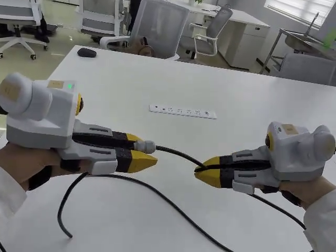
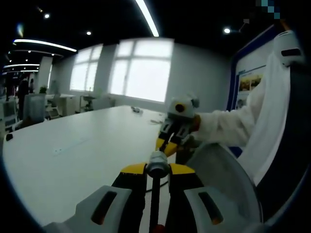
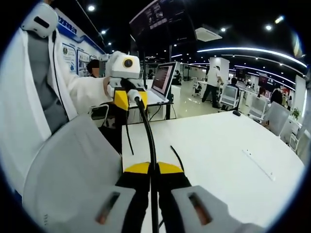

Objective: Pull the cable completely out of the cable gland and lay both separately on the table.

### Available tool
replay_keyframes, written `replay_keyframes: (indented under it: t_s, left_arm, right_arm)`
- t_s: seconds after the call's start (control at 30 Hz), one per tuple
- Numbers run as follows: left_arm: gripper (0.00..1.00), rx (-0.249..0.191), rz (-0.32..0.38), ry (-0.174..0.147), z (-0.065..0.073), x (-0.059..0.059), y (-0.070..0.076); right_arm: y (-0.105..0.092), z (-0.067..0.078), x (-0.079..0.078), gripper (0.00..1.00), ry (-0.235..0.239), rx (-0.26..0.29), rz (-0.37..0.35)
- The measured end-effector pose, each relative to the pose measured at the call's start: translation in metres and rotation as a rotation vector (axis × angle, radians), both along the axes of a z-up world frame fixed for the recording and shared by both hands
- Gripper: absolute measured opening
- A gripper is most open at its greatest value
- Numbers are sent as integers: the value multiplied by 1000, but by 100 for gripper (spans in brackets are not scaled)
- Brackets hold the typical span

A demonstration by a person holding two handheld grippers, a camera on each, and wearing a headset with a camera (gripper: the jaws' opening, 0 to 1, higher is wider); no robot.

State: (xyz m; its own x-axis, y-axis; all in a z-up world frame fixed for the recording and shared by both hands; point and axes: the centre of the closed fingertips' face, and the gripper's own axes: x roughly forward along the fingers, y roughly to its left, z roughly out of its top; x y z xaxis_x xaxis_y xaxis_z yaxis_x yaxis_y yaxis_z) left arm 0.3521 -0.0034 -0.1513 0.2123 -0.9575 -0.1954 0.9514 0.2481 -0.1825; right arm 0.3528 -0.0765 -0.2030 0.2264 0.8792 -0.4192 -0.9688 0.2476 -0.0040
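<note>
**Left gripper** (image 1: 148, 151) and **right gripper** (image 1: 199, 170): each is built with a white and pale grey shell. The jaws have black mid-sections and wedge-shaped yellow ends. In the gripper views, a dark oblong slot (image 2: 104, 208), tinted orange within, is seen on each side of the grey shell. **Clothing:** a white left sleeve (image 1: 11, 197) and a white right sleeve (image 1: 321, 223) are worn. A dark band (image 1: 39, 177), possibly a strap or glove cuff, is seen at the near left wrist.
</note>
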Motion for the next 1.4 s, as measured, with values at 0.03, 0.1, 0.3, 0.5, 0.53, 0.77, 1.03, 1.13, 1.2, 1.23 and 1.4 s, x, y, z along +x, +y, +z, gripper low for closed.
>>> replay_keyframes:
  t_s: [0.03, 0.1, 0.3, 0.5, 0.53, 0.77, 1.03, 1.13, 1.2, 1.23, 1.4]
  left_arm:
    - [18, 0, 0, 0, 0, 0, 0]
    - [18, -2, -2, 3, 0, 0, -1]
    - [18, -7, -9, 0, 2, -1, -5]
    - [18, -18, 2, 3, 5, 1, -6]
    - [18, -16, 4, 5, 5, 2, -6]
    - [18, 8, -6, -15, 5, 2, -11]
    - [18, 19, -22, -18, 4, 1, -18]
    - [18, 21, -29, -15, 3, 0, -20]
    - [18, 24, -33, -16, 2, -1, -21]
    - [18, 25, -35, -17, 3, -1, -21]
    - [18, 21, -37, -18, 4, -1, -22]
  right_arm:
    - [0, -1, 0, 3, 1, -2, -1]
    - [-1, -2, 0, 3, 2, -4, -6]
    - [-2, -2, 0, 3, -6, -14, -20]
    - [-4, 8, 2, 6, -32, -12, -48]
    - [-4, 11, 2, 9, -43, -12, -51]
    - [3, 39, 8, 31, -144, -8, -62]
    - [30, 77, -3, 28, -241, 33, 40]
    - [37, 78, -4, 24, -248, 36, 64]
    - [41, 76, -5, 21, -247, 33, 75]
    - [41, 75, -5, 19, -244, 30, 79]
    - [47, 66, -7, 16, -242, -3, 100]
